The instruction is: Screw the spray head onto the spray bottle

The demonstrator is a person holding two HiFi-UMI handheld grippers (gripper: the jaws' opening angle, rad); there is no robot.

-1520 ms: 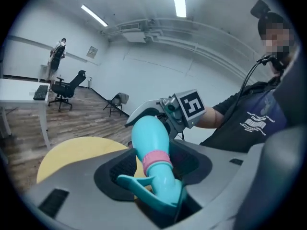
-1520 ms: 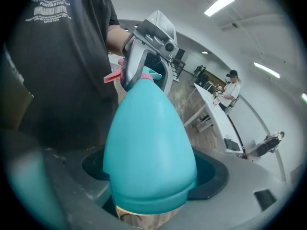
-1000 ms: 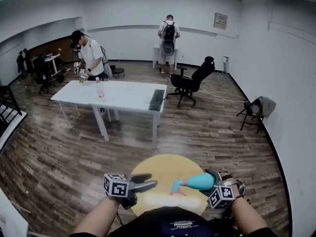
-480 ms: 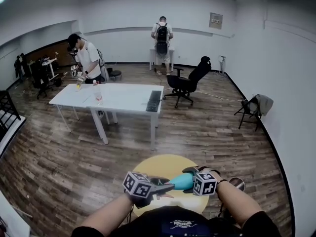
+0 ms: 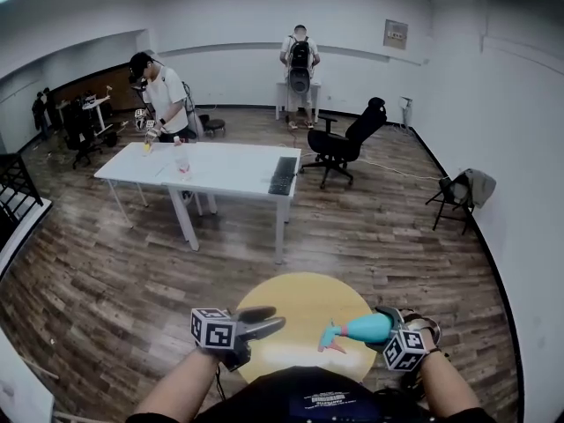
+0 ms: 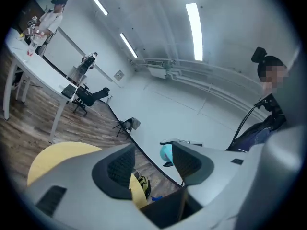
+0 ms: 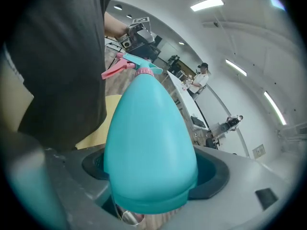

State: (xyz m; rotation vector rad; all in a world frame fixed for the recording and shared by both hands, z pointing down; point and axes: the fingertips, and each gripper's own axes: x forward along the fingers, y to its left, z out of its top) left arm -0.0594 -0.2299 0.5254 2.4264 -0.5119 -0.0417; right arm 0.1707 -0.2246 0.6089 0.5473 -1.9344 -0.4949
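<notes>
The right gripper (image 5: 382, 329) (image 7: 151, 174) is clamped on the bottle (image 5: 366, 327) (image 7: 148, 133), its dark ribbed pads pressed against the wide base end from both sides (the gripper view shows the grey jaw shells cupping it); the bottle is smooth, matte teal plastic, egg-shaped, broad at the gripped end and tapering to a narrow neck; a pink collar (image 7: 144, 72) rings that neck, and the spray head (image 5: 330, 337) (image 7: 136, 63) sits on it, teal on top with a pink trigger (image 7: 112, 71) jutting out beneath.

The bottle lies nearly level, its long axis running across the person's body; the head end points toward the person's left, at the left gripper (image 5: 278, 317) (image 6: 153, 159), the base toward the right; the trigger hangs on the lower side.

The left gripper's jaws are apart and opening, with nothing between them; its pads are dark and cross-hatched, set in rounded grey shells; a cube (image 5: 214, 329) with black-and-white square markers rides on it.

The table (image 5: 300, 298) is round, flat and plain yellow; the bottle hangs over its near right edge, clear of the top; the left gripper hovers at its near left edge, well apart from the spray head.

Around the table lies a floor (image 5: 106, 271) of dark wood-grain planks.
</notes>
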